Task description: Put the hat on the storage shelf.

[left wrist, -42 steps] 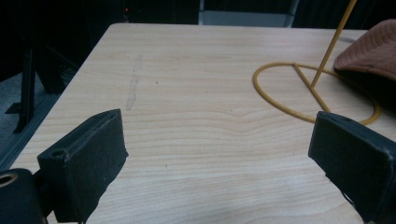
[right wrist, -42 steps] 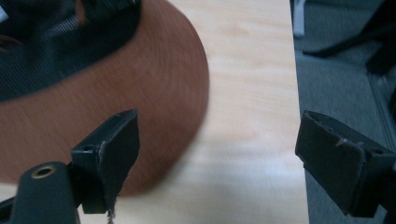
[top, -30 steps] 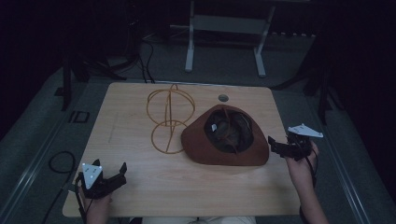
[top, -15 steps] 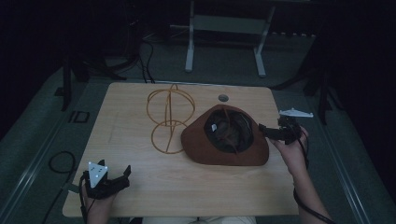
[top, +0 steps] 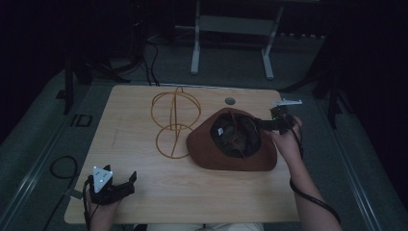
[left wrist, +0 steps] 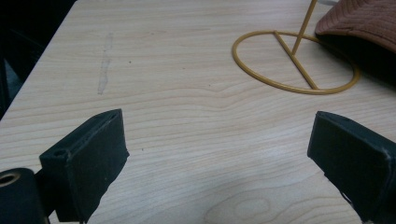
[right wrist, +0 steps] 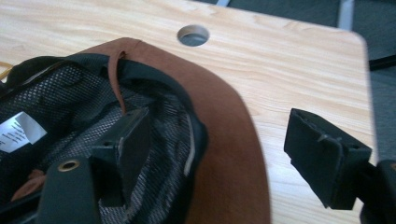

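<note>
Two grippers worked at a pale wooden table (top: 144, 202). Nearest the person, at the table's near left corner, the left gripper (top: 126, 185) rested low with its jaws spread wide and nothing between them; in the left gripper view bare wood showed between its pads (left wrist: 100, 149). Farther in, toward the right side, a brown hat (top: 231, 144) lay upside down on the table, its dark mesh lining and a white label facing up. The right gripper (right wrist: 219, 140) straddled the hat's brim: one jaw sat inside the crown against the lining, the other hung outside above the table, and they had just been closing, though they were not yet pressing on the brim. Just left of the hat stood a yellow wire hat stand (top: 175, 120), its ring base touching the brim. Beyond the hat, a round hole (top: 230, 101) pierced the tabletop.
</note>
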The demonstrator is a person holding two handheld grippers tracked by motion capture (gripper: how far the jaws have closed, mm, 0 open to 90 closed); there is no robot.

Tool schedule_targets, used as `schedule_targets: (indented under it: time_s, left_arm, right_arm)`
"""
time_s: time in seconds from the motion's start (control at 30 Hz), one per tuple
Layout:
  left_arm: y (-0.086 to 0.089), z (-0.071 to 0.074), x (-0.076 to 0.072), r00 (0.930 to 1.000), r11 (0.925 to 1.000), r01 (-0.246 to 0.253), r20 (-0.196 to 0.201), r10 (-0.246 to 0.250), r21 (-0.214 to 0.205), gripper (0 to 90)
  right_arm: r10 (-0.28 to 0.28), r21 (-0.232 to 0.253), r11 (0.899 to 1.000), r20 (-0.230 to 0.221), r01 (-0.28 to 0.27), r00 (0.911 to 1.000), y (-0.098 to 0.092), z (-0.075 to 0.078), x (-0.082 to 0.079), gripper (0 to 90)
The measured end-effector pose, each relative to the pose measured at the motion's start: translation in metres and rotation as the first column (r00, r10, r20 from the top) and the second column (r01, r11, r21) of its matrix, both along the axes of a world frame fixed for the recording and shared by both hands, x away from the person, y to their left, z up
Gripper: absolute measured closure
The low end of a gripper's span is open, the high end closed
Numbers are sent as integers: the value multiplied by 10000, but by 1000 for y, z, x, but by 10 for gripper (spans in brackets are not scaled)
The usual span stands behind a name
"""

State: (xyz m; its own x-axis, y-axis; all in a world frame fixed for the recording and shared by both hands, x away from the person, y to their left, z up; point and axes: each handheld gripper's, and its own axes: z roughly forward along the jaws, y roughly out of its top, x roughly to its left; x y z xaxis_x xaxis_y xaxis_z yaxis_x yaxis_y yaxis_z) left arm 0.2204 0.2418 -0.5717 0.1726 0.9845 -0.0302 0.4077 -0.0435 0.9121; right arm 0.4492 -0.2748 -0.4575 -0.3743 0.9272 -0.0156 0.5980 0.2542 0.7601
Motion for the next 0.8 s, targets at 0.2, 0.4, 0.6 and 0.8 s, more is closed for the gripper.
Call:
schedule_targets:
  time_s: [0.2, 0.4, 0.6, 0.8]
  left_arm:
    - [0, 1, 0, 9999, 9999, 125, -6, -125, 71, 52]
    - [0, 0, 1, 9997, 9997, 218, -58, -218, 60, 52]
    - [-1, 0, 1, 9996, 9996, 265, -59, -265, 16, 52]
    - [-3, -1, 2, 9991, 9992, 396, -147, -395, 62, 65]
  right_arm:
    - [171, -192, 9997, -573, -182, 9982, 13, -13, 20, 240]
    - [373, -807, 9957, -901, -446, 9952, 25, -32, 32, 295]
    - [128, -1017, 9945, -1327, -265, 9911, 27, -50, 45, 331]
    - [275, -1300, 9905, -1360, -454, 9903, 32, -64, 45, 403]
